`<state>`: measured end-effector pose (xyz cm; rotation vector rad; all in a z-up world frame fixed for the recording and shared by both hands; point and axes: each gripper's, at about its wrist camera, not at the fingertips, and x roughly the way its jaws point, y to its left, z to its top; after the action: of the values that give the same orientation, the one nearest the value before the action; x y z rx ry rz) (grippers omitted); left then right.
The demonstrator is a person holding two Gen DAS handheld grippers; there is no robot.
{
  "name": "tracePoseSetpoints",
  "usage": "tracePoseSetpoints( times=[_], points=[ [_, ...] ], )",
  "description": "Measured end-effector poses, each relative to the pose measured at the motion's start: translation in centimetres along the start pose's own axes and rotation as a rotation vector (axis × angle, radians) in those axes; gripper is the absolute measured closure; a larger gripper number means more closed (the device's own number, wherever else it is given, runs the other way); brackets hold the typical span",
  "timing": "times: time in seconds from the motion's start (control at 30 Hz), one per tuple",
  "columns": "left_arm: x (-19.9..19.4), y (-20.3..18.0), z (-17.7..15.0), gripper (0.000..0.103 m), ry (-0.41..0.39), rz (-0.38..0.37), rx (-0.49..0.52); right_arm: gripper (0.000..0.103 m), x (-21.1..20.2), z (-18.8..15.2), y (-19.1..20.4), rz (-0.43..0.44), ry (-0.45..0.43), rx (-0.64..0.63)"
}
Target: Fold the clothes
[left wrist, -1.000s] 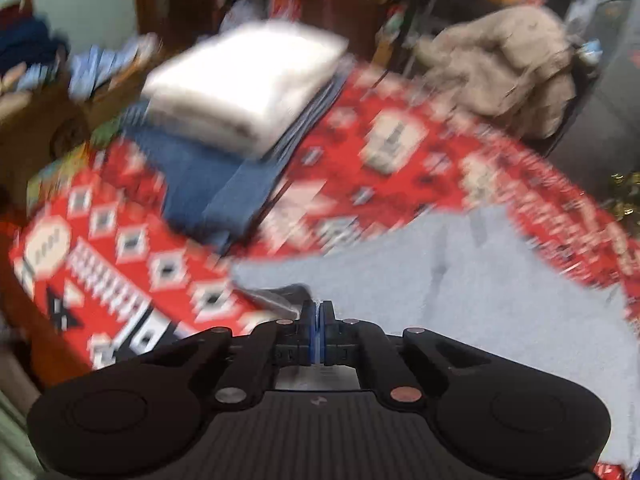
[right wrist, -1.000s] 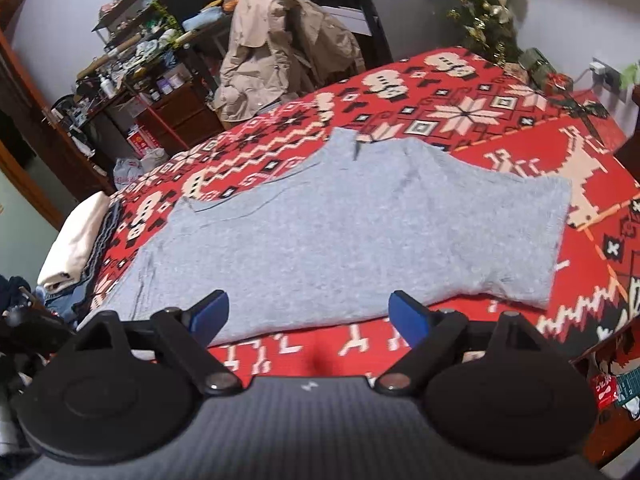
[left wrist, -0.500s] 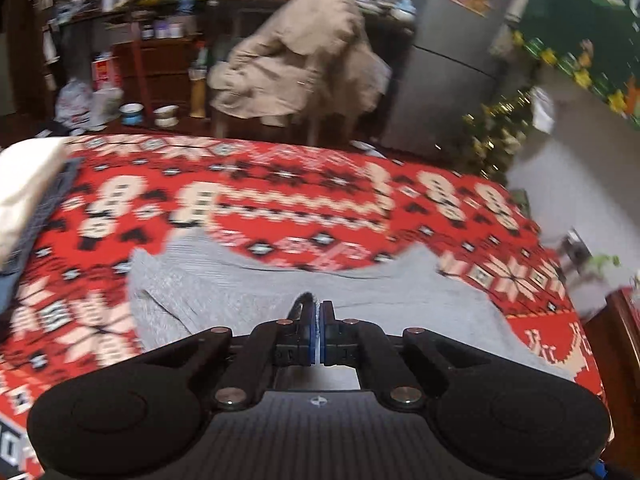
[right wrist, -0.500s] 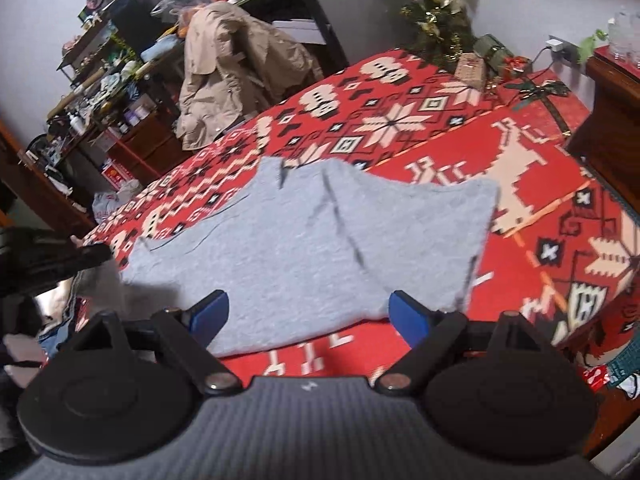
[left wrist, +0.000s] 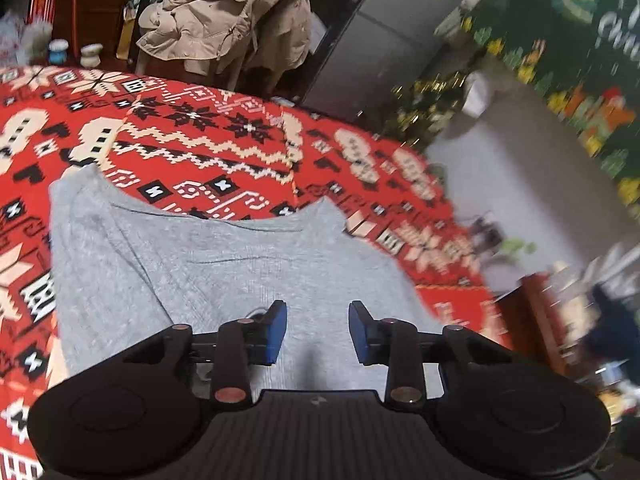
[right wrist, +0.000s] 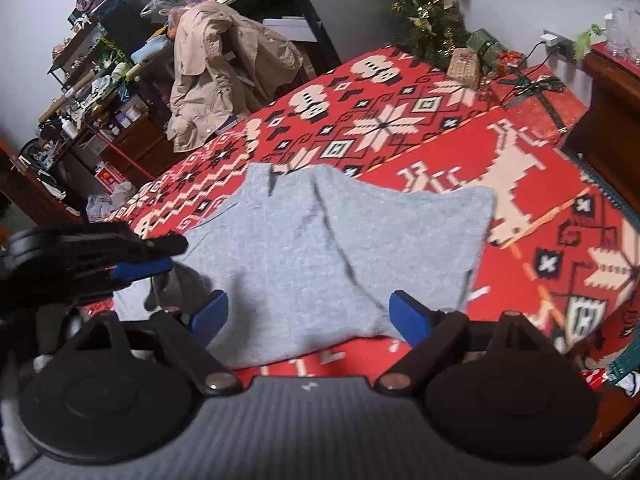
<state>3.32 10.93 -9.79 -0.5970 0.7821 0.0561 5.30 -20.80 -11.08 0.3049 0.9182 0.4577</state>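
Hovering over the shirt (left wrist: 224, 264), both hand-held grippers, left (left wrist: 317, 330) and right (right wrist: 308, 318), gaping apart, holding nothing; beyond, coat (right wrist: 224, 68) draping a chair (left wrist: 244, 64), tree (right wrist: 432, 12) far right.

Red patterned bed (right wrist: 520, 184), grey garment (right wrist: 304, 256) spread flat

shirt (right wrist: 320, 256) on bed (right wrist: 520, 220), near its front edge | jacket (right wrist: 224, 76) behind bed | gift boxes (right wrist: 532, 104) at bed's far right corner
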Motion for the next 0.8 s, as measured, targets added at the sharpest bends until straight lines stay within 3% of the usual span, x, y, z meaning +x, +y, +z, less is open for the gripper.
tracePoseSetpoints(
  times=[0.1,0.27,0.33,0.57,0.73,0.8],
  points=[
    [-2.6,2.5,0.2,0.066,0.004,-0.068,-0.075,0.013,0.6,-0.1,1.4,0.024,0.005,-0.011],
    [-5.7,6.4,0.2,0.064,0.013,-0.118,-0.147,0.014,2.6,-0.3,4.0,0.104,0.029,-0.014],
    [-6.0,7.6,0.4,0.063,0.024,-0.143,-0.169,0.019,3.7,-0.4,5.0,0.129,0.053,-0.023],
    [-3.4,7.5,2.3,0.063,0.08,-0.252,-0.197,0.019,5.6,-1.7,9.7,0.215,0.086,-0.128],
    [-1.0,6.2,4.7,0.056,0.098,-0.311,-0.212,0.019,6.1,-1.8,10.8,0.168,0.091,-0.166],
    [-0.7,5.9,5.6,0.048,0.096,-0.331,-0.21,0.019,6.4,-1.5,10.4,0.151,0.09,-0.154]
  ],
)
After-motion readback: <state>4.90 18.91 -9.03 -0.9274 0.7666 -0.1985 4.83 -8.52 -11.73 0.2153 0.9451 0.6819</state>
